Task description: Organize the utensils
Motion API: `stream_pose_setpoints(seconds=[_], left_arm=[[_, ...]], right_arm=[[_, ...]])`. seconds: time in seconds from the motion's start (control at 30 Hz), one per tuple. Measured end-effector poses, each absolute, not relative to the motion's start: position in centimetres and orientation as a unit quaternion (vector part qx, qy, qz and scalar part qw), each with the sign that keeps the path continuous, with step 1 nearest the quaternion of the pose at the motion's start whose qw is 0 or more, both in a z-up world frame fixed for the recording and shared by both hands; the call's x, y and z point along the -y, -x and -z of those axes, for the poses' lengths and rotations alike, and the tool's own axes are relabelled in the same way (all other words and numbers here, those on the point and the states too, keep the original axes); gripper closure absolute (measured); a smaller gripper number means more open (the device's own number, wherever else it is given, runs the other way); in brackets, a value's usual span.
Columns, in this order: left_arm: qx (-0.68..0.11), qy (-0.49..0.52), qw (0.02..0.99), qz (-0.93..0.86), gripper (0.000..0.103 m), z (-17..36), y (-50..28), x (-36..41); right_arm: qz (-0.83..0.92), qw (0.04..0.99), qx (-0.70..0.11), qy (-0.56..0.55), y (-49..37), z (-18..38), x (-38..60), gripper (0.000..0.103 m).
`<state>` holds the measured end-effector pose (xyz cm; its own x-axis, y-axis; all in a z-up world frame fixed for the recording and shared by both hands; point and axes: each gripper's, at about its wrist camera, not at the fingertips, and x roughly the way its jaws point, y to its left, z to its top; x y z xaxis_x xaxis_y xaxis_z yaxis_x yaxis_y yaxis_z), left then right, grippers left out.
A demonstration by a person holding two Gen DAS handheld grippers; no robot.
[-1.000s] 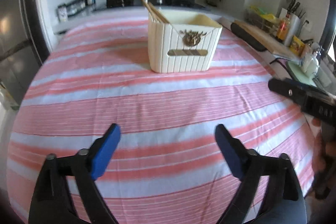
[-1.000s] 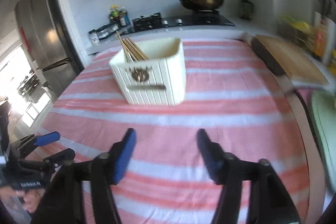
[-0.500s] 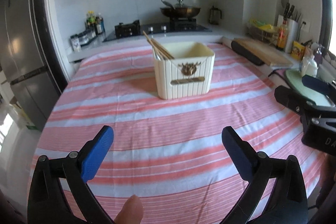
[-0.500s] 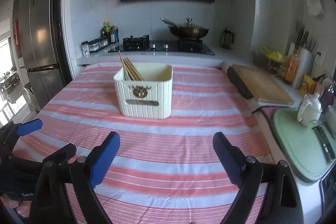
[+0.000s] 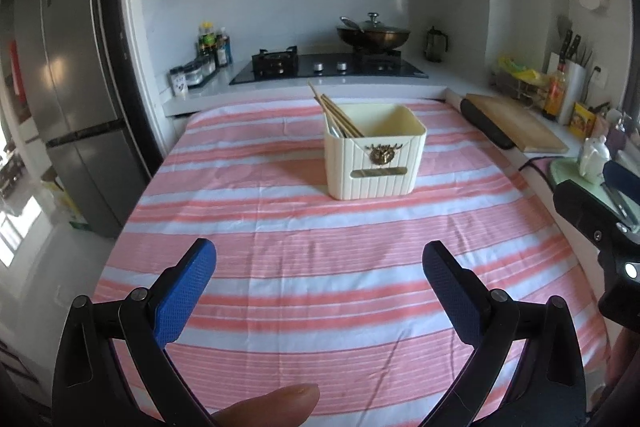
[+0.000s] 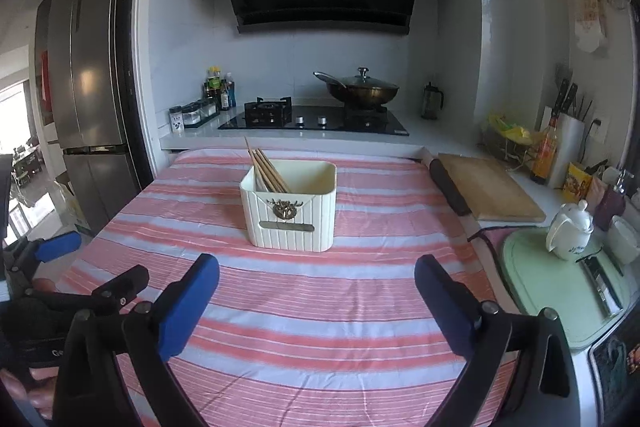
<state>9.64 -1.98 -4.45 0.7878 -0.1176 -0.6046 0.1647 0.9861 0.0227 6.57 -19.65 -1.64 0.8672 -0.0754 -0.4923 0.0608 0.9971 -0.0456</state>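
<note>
No legible writing on cream utensil holder (image 5: 374, 163)'s gold plaque (image 5: 379, 172)

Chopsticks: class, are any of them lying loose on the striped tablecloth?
No. The chopsticks all stand leaning inside the cream holder; the tablecloth around it is bare.

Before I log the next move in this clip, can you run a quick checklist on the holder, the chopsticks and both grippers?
1. Cream ribbed utensil holder stands upright on the pink-and-white striped cloth: ok.
2. Brown wooden chopsticks sit inside it, leaning toward its left rear corner: ok.
3. Left gripper open, nothing between its blue pads: ok.
4. Right gripper jaws opening, nothing between them: ok.
5. Loose utensils left on the cloth: none visible in either view: ok.
6. Other utensils deeper inside the holder: cannot tell.
</note>
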Motion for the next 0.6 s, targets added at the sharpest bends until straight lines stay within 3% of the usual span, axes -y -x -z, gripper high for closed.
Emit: stream_pose_setpoints(seconds=[0.6], left_arm=[[-0.299, -0.026, 0.952, 0.055, 0.000, 3.7, -9.1, 0.8]], right_arm=[[0.033, 0.970, -0.240, 0.026, -5.3, 0.4, 18.8, 0.003]])
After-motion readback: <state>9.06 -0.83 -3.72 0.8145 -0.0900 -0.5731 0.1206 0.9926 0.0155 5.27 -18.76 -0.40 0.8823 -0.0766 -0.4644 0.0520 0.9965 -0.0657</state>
